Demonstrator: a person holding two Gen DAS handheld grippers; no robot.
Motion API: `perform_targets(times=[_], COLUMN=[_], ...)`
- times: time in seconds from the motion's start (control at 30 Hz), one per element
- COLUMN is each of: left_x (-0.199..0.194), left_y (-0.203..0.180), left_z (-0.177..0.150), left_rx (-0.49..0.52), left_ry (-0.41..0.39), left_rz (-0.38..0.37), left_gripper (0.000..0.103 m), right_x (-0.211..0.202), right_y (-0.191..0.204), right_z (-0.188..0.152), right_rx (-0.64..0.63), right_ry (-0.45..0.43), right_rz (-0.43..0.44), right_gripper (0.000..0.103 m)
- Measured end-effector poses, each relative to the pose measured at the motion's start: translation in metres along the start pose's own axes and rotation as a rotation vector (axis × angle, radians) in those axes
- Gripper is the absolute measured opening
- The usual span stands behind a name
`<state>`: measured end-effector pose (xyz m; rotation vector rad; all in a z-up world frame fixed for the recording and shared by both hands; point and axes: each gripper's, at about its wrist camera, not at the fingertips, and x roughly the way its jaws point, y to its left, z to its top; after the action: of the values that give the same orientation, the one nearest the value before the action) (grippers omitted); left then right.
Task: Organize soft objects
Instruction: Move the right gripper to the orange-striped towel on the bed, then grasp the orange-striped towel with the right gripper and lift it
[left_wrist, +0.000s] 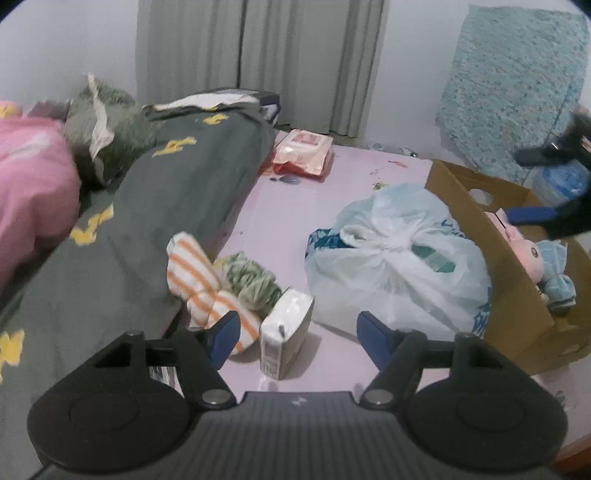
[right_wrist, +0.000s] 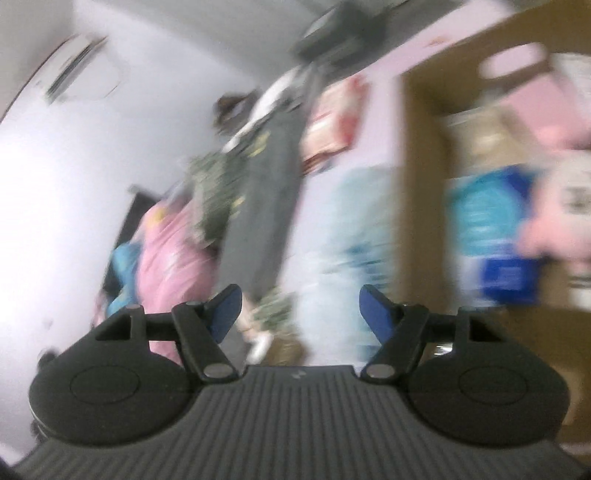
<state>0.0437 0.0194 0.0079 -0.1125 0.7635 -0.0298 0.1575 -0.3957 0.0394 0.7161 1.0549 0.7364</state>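
1. Left wrist view: the left gripper (left_wrist: 295, 334) hangs over the pink floor (left_wrist: 295, 206) with its jaws spread, nothing between the blue pads.
2. Just ahead of those jaws sits a white tissue pack (left_wrist: 286, 332), and beside it to the left an orange-striped cloth (left_wrist: 195, 284) and a green bundled cloth (left_wrist: 253, 282), both resting against the edge of the mattress.
3. The mattress wears a dark grey cover with yellow marks (left_wrist: 147, 221); a pink blanket (left_wrist: 29, 192) and a green pillow (left_wrist: 107, 140) lie at its far left.
4. Centre right, a knotted white plastic bag (left_wrist: 395, 258) sits on the floor, with something teal and green showing through it.
5. Touching the bag on its right is the open cardboard box (left_wrist: 465, 206). Inside it lie a pink plush toy (left_wrist: 524, 254) and a light blue plush toy (left_wrist: 557, 277).
6. The right gripper (left_wrist: 554, 192) shows above the box, blurred; one blue pad is visible.
7. Further back, a pink wipes packet (left_wrist: 304, 151) lies on the floor near the grey curtain (left_wrist: 258, 55).
8. Right wrist view: heavily smeared. The right gripper (right_wrist: 301, 308) has its jaws spread and empty.
9. The cardboard box (right_wrist: 417, 155) fills the right side; a blue packet (right_wrist: 495, 243) and something pink (right_wrist: 554, 229) show within, too blurred to name.
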Motion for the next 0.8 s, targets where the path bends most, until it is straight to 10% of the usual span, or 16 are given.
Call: perform_targets(times=[0.4,0.8], left_x=[0.022,0.079], left_y=[0.053,0.100], left_z=[-0.005,-0.003], left_rx=[-0.161,-0.308], left_ry=[0.017,0.126], left_rz=[0.065,-0.072], left_gripper=[0.048,0.046], right_x=[0.203,0.326], right_y=[0.094,0.130], right_z=[0.004,-0.018], right_rx=[-0.161,-0.447], right_ry=[0.370,0.482], right_rz=[0.099,-0.098], right_gripper=[0.064,0.052])
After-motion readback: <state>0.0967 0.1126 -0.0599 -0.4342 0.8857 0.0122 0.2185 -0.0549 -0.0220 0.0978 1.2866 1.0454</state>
